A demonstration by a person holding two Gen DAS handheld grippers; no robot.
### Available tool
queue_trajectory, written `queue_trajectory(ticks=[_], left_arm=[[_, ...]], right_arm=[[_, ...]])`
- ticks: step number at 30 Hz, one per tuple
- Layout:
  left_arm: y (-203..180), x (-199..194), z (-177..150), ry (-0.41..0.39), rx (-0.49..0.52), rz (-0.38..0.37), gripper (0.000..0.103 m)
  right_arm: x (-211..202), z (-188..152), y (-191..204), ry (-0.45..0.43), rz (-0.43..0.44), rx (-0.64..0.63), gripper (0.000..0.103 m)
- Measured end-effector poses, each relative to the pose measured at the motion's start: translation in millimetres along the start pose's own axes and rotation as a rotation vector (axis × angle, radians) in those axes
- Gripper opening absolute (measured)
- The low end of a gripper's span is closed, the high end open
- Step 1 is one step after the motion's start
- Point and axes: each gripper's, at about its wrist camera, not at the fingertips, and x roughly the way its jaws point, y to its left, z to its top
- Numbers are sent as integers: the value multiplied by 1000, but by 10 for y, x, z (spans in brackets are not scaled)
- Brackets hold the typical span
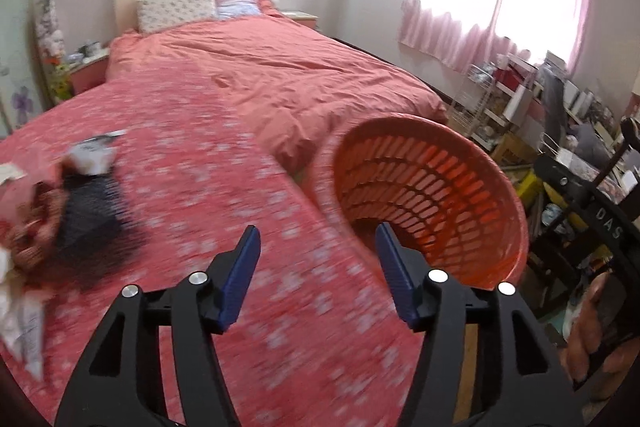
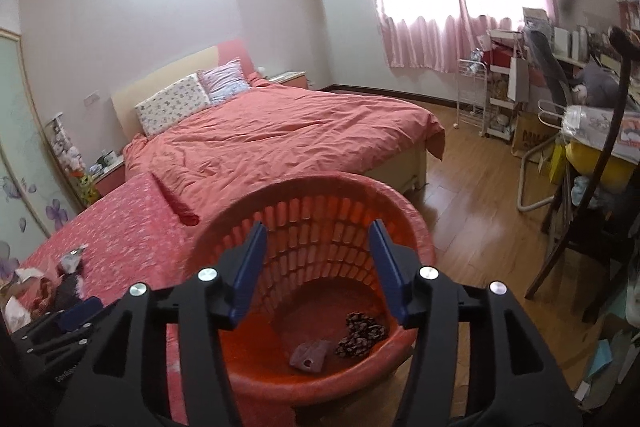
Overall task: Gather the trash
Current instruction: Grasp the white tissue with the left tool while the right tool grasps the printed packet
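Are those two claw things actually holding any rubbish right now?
No. The left gripper and right gripper both stand open and empty; two scraps already lie in the orange basket.

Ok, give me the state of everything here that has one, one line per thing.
left gripper: open, empty, over the bed.
right gripper: open, empty, above the basket.
orange basket: upright, two scraps at its bottom.
trash pile: loose on the patterned bedspread.
pink curtains: drawn.

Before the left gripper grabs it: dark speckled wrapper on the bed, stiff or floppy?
Dark speckled wrapper looks crumpled and thin, so probably floppy and light. It lies on a soft bedspread, so it may slide or crush when pinched. Motion blur limits certainty.
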Motion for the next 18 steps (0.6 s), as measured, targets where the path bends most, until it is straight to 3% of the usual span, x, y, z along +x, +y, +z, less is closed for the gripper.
queue_trajectory(ticks=[8,18], left_arm=[[644,-456,-205,-31,-99,142,63],[1482,-915,-480,-71,-250,301,63]], right_arm=[[-298,-76,681,6,110,-98,56],[-481,-439,1577,73,238,-224,56]])
